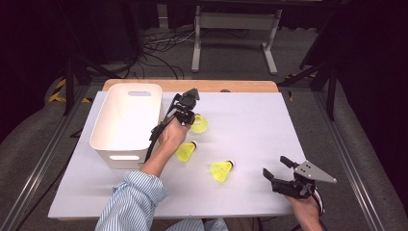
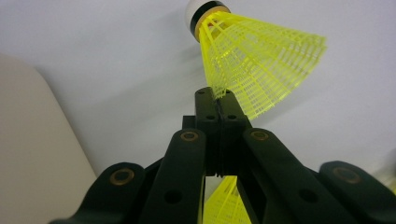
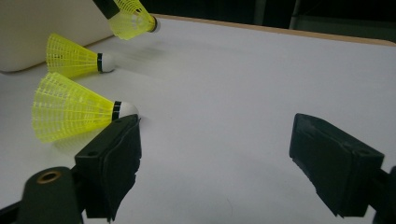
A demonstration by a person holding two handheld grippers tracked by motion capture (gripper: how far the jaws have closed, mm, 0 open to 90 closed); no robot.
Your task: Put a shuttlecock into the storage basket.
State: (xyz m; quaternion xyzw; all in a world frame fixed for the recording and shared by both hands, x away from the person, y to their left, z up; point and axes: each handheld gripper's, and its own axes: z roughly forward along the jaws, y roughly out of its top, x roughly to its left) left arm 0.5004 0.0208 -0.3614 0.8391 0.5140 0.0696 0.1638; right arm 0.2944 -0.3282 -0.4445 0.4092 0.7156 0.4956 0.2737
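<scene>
White table (image 1: 250,125): left tongs (image 1: 188,119) clamped on a yellow shuttlecock's (image 1: 199,124) skirt, just right of the white bin (image 1: 126,122); right tongs (image 1: 279,169) gape apart, far from the bin.

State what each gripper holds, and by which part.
The left gripper pinches a yellow shuttlecock by its mesh skirt's edge. The right gripper is open, holding nothing.

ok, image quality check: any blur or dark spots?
High view: table evenly lit, surroundings dark. Left gripper view: held shuttlecock sharp, white bin soft at the edge. Right gripper view: near jaws slightly soft, farthest shuttlecock a little blurred.
</scene>
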